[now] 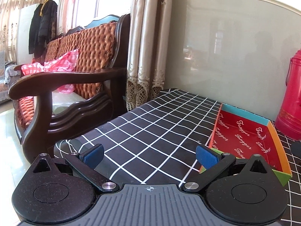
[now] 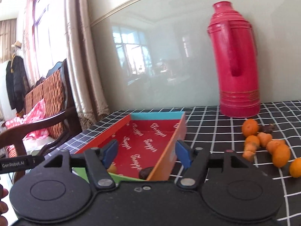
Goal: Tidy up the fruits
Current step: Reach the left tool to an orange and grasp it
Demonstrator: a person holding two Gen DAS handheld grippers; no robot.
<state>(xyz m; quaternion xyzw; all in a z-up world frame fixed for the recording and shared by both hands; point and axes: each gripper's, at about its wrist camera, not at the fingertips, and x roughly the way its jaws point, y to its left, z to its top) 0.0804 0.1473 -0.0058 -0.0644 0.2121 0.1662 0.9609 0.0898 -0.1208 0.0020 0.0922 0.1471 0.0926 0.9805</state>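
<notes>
A red cardboard box [image 2: 143, 143] with orange, blue and green rims lies on the checked table; it also shows in the left wrist view [image 1: 242, 137]. A dark brown fruit [image 2: 145, 172] and an orange fruit [image 2: 112, 168] lie at its near end. Several oranges [image 2: 270, 146] lie loose on the cloth to the box's right. My right gripper [image 2: 145, 153] is open and empty, over the box's near end. My left gripper [image 1: 149, 155] is open and empty, above bare cloth left of the box.
A tall red thermos [image 2: 237, 60] stands against the glossy wall behind the oranges. A dark small object [image 2: 269, 128] lies beside the far orange. A wooden sofa [image 1: 71, 79] stands off the table's left edge. The black checked tablecloth [image 1: 150, 124] covers the table.
</notes>
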